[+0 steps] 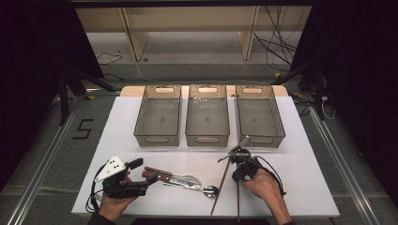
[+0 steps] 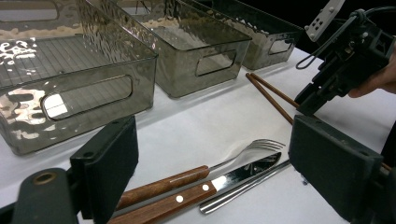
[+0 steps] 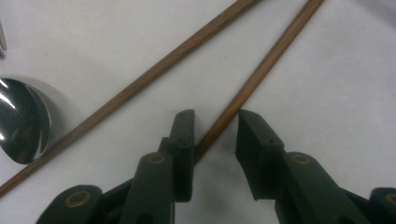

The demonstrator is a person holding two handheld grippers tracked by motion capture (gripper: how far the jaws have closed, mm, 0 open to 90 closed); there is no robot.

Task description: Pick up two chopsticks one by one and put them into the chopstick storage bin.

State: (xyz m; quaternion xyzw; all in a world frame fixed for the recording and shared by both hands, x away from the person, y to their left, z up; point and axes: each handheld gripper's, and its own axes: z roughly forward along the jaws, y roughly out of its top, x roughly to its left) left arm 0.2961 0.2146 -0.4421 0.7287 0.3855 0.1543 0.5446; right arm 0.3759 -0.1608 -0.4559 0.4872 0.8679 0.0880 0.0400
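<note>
Right claw [image 3: 215, 123] straddles a chopstick [image 3: 266, 67] on the white table [image 1: 305, 178].

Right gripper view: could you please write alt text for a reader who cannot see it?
The right tool points down at a white table, its black jaws apart around one brown chopstick, not yet pressing it. A second chopstick lies beside it, and a shiny spoon bowl sits at the left edge.

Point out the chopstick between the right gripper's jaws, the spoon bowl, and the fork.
chopstick [image 3: 261, 72]: right gripper view, on its brown shaft above the jaws.
spoon [image 3: 21, 123]: right gripper view, on its shiny bowl.
fork [image 2: 261, 144]: left gripper view, on its tines.
</note>
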